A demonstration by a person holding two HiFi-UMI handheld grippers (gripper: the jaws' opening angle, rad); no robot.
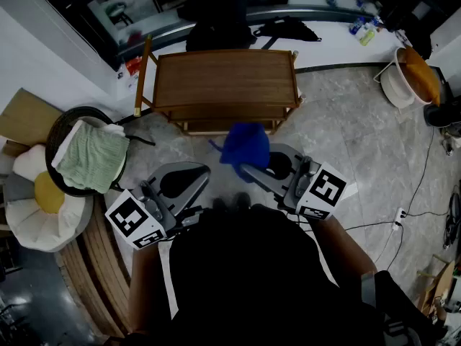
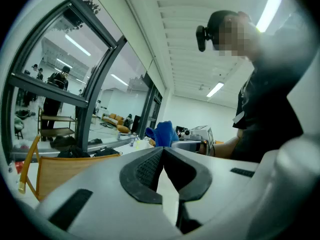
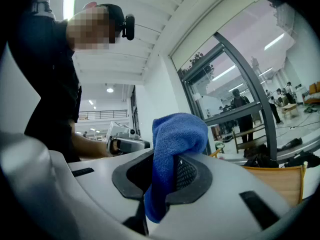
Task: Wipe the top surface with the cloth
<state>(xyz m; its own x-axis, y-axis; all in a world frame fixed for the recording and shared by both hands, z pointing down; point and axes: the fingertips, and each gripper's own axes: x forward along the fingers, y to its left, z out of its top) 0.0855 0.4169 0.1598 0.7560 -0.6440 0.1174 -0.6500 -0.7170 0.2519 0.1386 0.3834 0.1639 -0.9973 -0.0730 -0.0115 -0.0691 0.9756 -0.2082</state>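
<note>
Our dark shirt fills the bottom of the head view, and both tools reach out just past it over the grey marbled floor (image 1: 346, 132).

We hold the left gripper (image 1: 193, 177) low at the left. In the left gripper view its jaws (image 2: 162, 153) stand pressed together along their whole front edge, the black ribbed pads meeting with nothing between them.

The right gripper (image 1: 248, 168) is clamped on the cloth (image 1: 245, 144). In the right gripper view the jaws (image 3: 162, 171) are closed down to the thickness of the fabric, and the cloth (image 3: 176, 136) is a bright blue piece with a fine woven, towel-like grain. It is bunched, not spread. A rounded hump of it rises above the pads and leans toward the right, and a narrower tail hangs down out of the gap below them.

From the head view the cloth shows as a crumpled blue lump at the tip of the right gripper, set against the near edge of the wooden cart (image 1: 223, 78). It sits short of the cart's brown top, which is bare. We cannot tell whether the cloth touches the cart's front rail.

Off to the left, well apart from the cart, a green towel (image 1: 94, 157) lies folded over a round dark basket (image 1: 57, 130).
</note>
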